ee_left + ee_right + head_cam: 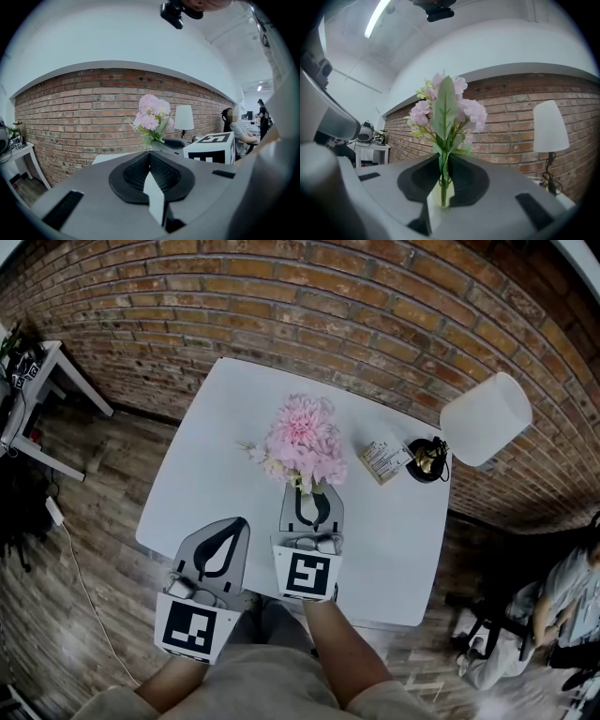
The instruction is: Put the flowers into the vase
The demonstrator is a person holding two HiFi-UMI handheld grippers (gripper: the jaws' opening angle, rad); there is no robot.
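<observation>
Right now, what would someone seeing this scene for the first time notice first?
Probably the bunch of pink flowers at the middle of the white table, stems held between the fingers of the right gripper. Next, the lamp with its white shade at the table's far right corner, before the brick wall. The left gripper hangs shut and empty near the table's front edge.

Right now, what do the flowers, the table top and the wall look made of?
Flowers: probably artificial, fabric petals and plastic stem, judging by the flat, uniform leaf; unsure. Table top: smooth matte white, perhaps laminate or painted board. Wall: rough red brick with pale mortar lines.
</observation>
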